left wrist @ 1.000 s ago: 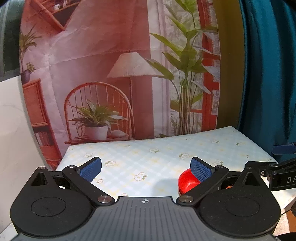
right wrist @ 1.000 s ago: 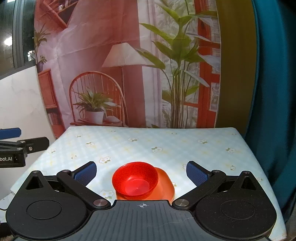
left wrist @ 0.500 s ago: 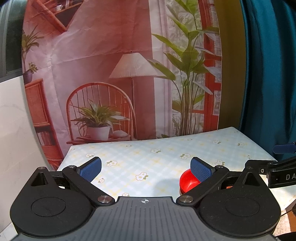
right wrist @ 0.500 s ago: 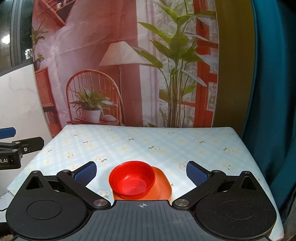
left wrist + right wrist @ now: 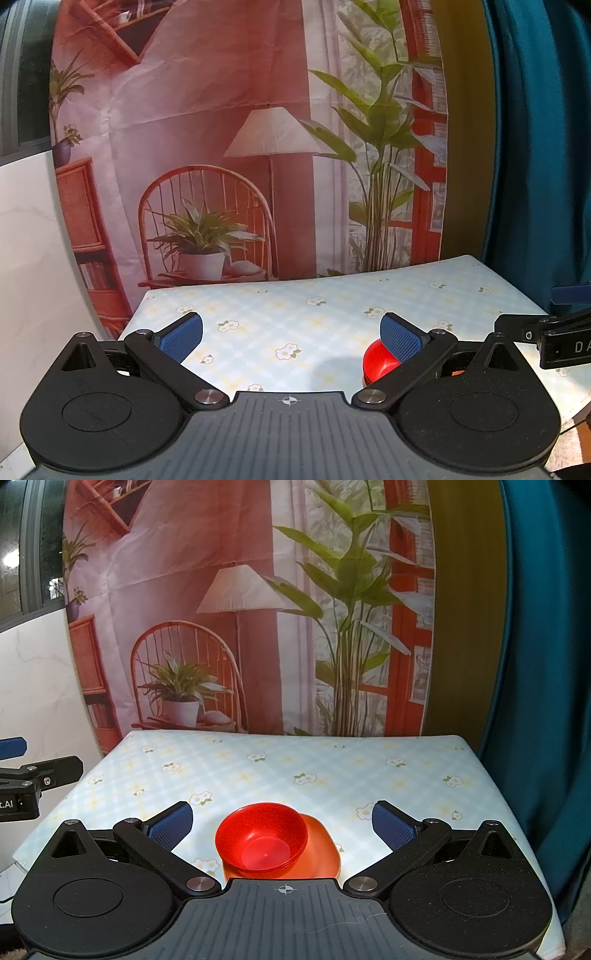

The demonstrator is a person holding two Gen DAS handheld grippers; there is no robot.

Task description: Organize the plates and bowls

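Right wrist view: the red bowl (image 5: 262,840) sits on the orange plate (image 5: 321,853) at lower centre of the frame, the bowl shifted toward the plate's left side. The right gripper (image 5: 282,825) hangs above them with its 2 blue fingers spread wide and nothing between them; it looks lined up so the fingers could come down either side of the stack. In the left wrist view, the left gripper (image 5: 291,338) is also spread and empty over bare flowered surface (image 5: 295,317), with the bowl at lower right, partly hidden behind its right finger. Stacking appears done.
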